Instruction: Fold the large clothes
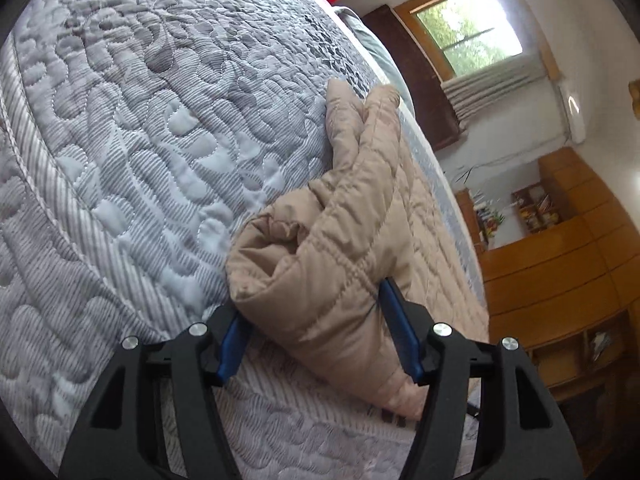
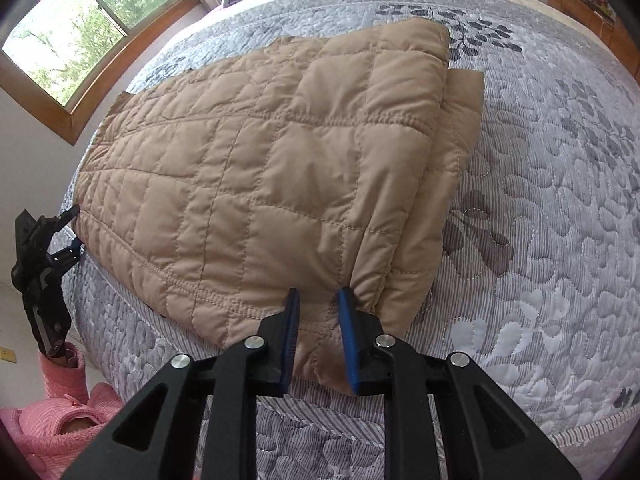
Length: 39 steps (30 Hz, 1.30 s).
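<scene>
Beige quilted jacket (image 2: 264, 168) between both tongs

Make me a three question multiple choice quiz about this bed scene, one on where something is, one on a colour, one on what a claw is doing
1. Where does the tan quilted padded jacket lie?
A. on the grey leaf-patterned quilted bedspread
B. on the floor
C. on a chair

2. What colour are the claw finger pads?
A. red
B. blue
C. white

3. What is the right claw doing?
A. hanging far above the bed
B. gripping a pillow
C. pinching the jacket's near edge

Answers:
1 A, bedspread shows all around the jacket.
2 B, blue strips line the fingers.
3 C, fabric bunches between its fingers; the left claw brackets a rolled end of the jacket, with its jaws wide apart.
</scene>
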Motion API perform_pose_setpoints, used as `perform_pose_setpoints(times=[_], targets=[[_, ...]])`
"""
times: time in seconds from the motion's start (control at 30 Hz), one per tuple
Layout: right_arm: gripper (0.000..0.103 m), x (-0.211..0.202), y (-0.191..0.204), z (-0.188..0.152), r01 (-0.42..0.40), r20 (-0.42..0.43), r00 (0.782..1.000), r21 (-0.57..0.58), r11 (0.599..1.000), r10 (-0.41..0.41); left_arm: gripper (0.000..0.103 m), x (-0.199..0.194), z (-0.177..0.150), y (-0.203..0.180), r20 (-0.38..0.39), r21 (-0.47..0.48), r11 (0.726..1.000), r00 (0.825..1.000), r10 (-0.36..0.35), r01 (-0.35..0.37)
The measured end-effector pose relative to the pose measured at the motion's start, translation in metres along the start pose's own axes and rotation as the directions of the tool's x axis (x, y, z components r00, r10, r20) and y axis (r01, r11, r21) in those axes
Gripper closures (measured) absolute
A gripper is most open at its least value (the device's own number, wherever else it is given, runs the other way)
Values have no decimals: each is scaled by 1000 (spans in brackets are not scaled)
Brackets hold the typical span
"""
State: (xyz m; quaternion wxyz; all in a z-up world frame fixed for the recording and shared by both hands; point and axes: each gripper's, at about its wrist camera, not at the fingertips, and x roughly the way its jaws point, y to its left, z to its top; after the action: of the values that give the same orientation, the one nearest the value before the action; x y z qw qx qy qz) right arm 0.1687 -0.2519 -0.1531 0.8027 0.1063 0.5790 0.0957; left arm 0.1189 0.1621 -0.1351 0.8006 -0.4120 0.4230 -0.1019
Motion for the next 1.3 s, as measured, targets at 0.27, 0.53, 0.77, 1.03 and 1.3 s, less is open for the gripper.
perform_pose_setpoints(times=[0.27, 0.53, 0.77, 1.03, 1.3], targets=[[85, 1, -2, 3, -3, -18, 1000, 13, 1000, 3, 85, -9, 9, -5, 30, -13, 998, 998, -55, 55], [85, 4, -1, 6, -1, -31, 1000, 19, 1000, 2, 87, 12, 12, 16, -43, -42, 999, 999, -5, 3], [85, 9, -2, 7, -6, -23, 1000, 21, 1000, 6, 86, 28, 21, 32, -96, -47, 999, 995, -27, 23], [85, 7, -10, -2, -29, 3, 1000, 37, 999, 29, 93, 1, 20, 7, -1, 67, 998, 1000, 2, -2], [85, 7, -6, -4, -5, 4, 1000, 33, 999, 5, 93, -46, 6, -94, 62, 374, 922, 990, -130, 98]])
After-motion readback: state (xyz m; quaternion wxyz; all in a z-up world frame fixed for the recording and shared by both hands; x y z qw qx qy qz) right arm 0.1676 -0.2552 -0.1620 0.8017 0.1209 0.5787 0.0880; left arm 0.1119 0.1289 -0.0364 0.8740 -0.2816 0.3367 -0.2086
